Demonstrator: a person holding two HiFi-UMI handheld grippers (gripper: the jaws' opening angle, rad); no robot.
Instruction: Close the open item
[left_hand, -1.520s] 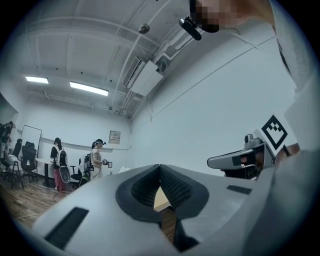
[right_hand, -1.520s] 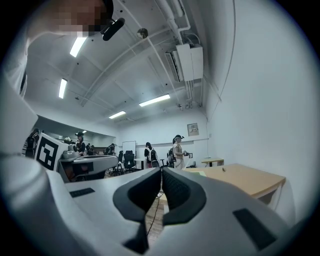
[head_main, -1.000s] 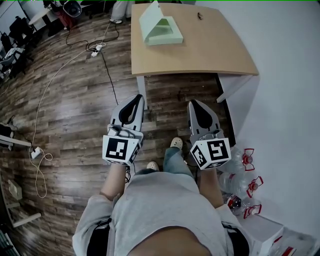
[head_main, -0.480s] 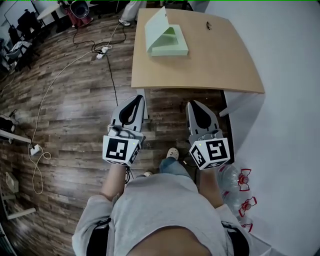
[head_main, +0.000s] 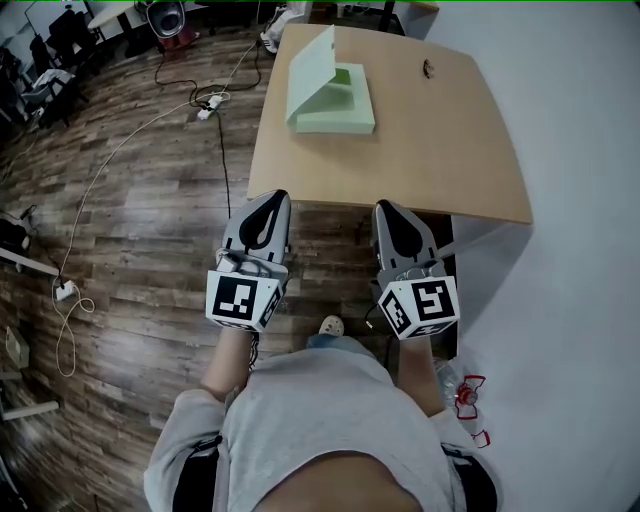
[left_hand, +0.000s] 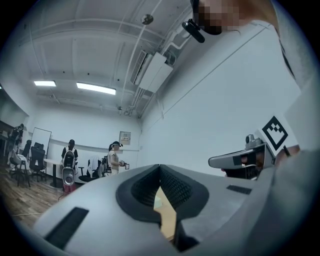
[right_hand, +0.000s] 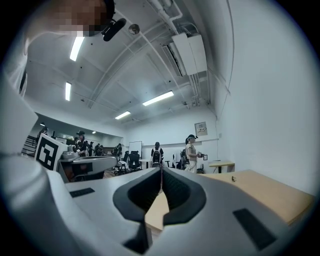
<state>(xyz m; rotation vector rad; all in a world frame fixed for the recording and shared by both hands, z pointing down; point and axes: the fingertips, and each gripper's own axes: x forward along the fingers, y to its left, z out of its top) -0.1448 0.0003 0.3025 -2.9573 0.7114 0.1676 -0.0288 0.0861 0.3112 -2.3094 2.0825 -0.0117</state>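
The left gripper (head_main: 270, 204) and the right gripper (head_main: 391, 212) are held side by side just short of the wooden table (head_main: 450, 160). Both pairs of jaws are pressed together on nothing, a carrying posture judged to suit an approach. The open pale green box (head_main: 340, 112) is seen on the table's far left part, well apart from both, its lid (head_main: 312, 62) propped up along the left side and not yet lowered. Cables (head_main: 120, 158) and a power strip (head_main: 205, 100) are strewn over the floor at left. A small dark object (head_main: 428, 68) lies right of the box, and plastic bottles (head_main: 462, 392) are stacked by the wall. Nothing on the tabletop is seen to block the way.
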